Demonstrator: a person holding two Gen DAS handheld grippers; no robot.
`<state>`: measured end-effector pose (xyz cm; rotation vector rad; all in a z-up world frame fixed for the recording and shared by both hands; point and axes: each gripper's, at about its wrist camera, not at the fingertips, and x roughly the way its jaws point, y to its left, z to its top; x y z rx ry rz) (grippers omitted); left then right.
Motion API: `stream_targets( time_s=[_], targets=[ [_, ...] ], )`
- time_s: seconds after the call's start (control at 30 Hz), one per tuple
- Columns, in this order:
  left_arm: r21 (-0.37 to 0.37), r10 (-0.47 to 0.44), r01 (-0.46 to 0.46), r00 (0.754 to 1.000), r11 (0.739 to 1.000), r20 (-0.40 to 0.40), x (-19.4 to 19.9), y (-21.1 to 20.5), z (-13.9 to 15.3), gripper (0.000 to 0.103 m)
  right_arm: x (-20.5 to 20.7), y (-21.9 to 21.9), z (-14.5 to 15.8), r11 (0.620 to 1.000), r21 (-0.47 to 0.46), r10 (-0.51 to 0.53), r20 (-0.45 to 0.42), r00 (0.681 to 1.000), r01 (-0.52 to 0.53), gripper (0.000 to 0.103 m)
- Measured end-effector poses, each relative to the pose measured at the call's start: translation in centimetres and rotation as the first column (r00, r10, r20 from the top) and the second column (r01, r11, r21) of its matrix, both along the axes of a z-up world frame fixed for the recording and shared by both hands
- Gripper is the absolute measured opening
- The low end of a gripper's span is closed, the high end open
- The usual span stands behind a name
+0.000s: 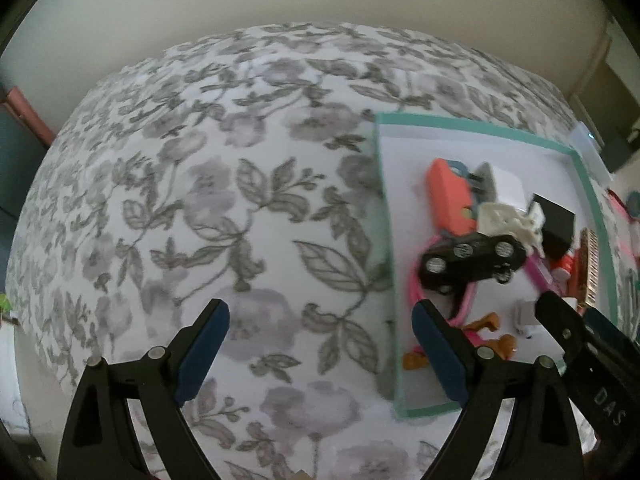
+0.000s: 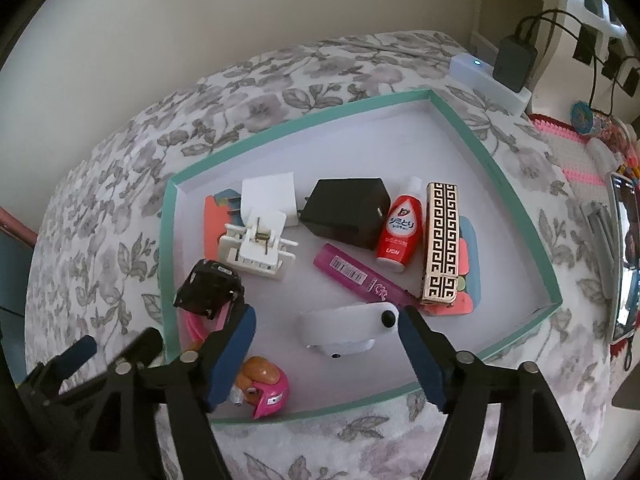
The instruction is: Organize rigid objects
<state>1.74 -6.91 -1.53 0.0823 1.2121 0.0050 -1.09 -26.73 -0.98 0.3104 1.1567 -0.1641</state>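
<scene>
A teal-rimmed white tray (image 2: 300, 120) lies on a floral bedspread (image 1: 200, 200). In it are a black toy car (image 2: 208, 288), a white clip (image 2: 256, 248), a black adapter (image 2: 348, 212), a red bottle (image 2: 400, 232), a patterned box (image 2: 440, 240), a pink marker (image 2: 360, 276) and a pink-helmeted toy figure (image 2: 264, 388). My right gripper (image 2: 326, 312) stands open over the tray's near side. A white oblong device (image 2: 344, 328) lies on the floor between its pads, with a gap on the left side. My left gripper (image 1: 320, 306) hangs open and empty over the bedspread, left of the tray (image 1: 460, 124) and the car (image 1: 472, 260).
Beyond the tray's far corner a white box with a blue light (image 2: 480, 68) carries a plugged-in black charger (image 2: 514, 60). A phone (image 2: 624, 256) and a pink mat (image 2: 576, 148) lie to the right. A wall stands close behind the bed.
</scene>
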Motion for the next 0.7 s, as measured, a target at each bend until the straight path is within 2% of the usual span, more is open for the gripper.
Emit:
stream_targets(
  time_s=[0.13, 0.3, 0.4, 0.7],
  targets=[
    [0.008, 0.023, -0.024, 0.999, 1.0, 0.024, -0.1, 1.0, 0.3, 0.093, -0.2, 0.5, 0.0, 1.0, -0.02, 0.017, -0.001, 1.0, -0.017, 0.085],
    [-0.016, 0.036, -0.035, 0.998, 0.999, 0.058, -0.5, 1.8, 1.0, 0.093, -0.5, 1.4, 0.1, 0.999, -0.037, 0.039, 0.009, 0.999, -0.038, 0.102],
    [0.001, 0.035, -0.035, 0.997, 0.999, 0.073, -0.7, 2.1, 1.2, 0.093, -0.8, 1.7, 0.2, 0.998, -0.043, 0.042, 0.016, 0.999, -0.041, 0.103],
    [-0.023, 0.044, -0.042, 0.993, 0.999, 0.107, -1.7, 3.5, 2.2, 0.093, -1.8, 2.9, 0.7, 0.995, -0.071, 0.069, 0.035, 0.997, -0.067, 0.103]
  ],
)
